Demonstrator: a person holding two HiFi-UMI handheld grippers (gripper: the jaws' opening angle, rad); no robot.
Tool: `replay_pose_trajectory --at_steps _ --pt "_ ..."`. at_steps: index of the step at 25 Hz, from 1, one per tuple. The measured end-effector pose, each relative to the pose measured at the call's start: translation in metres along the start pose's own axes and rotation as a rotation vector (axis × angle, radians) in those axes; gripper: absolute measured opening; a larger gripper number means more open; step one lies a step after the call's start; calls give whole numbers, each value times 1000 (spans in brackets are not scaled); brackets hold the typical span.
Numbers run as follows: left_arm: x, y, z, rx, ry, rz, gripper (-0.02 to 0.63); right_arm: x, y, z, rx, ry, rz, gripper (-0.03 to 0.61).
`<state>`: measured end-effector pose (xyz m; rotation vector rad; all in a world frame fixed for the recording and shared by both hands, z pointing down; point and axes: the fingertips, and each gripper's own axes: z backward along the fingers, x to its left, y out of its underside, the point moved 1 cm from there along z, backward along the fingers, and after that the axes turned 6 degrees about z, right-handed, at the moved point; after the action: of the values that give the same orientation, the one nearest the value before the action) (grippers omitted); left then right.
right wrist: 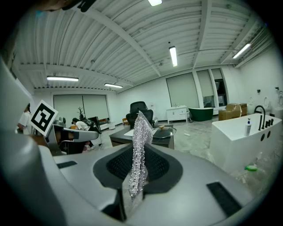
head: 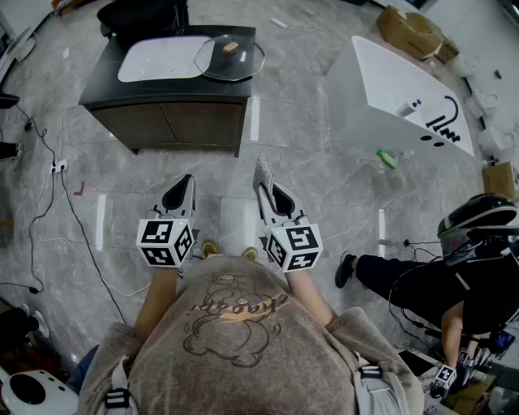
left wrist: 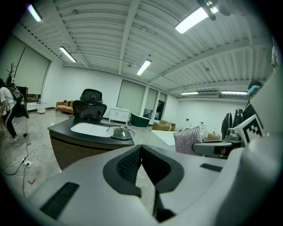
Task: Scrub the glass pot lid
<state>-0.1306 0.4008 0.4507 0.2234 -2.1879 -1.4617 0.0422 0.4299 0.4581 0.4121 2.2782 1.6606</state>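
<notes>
The lid [head: 229,57] is seen lying flat on the dark table [head: 162,91], knob up, just beside a white basin [head: 162,58] set into the top, well apart from both tongs. A silvery scrubber [head: 263,172] is gripped upright in the right tongs [head: 266,188]: the jaws are closed on its lower part and the upper part stands free above them. The left tongs [head: 185,185] are closed together with nothing between them. Both tongs are held side by side over the grey floor [head: 324,186], pointed toward the table and slightly downward. A black chair [head: 142,16] is placed behind the table, a white tub [head: 397,89] is set to the right, and a person [head: 454,284] is seated on the floor at the right edge
</notes>
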Motion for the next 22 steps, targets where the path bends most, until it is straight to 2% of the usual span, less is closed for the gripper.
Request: replay_pose_trajectory --at_steps 12,22 --pt "21 0 3 26 7 -3 18 18 -2 -4 -30 -27 -43 81" --pt "47 -8 -30 37 80 -11 18 11 1 -31 -54 68 -49 81"
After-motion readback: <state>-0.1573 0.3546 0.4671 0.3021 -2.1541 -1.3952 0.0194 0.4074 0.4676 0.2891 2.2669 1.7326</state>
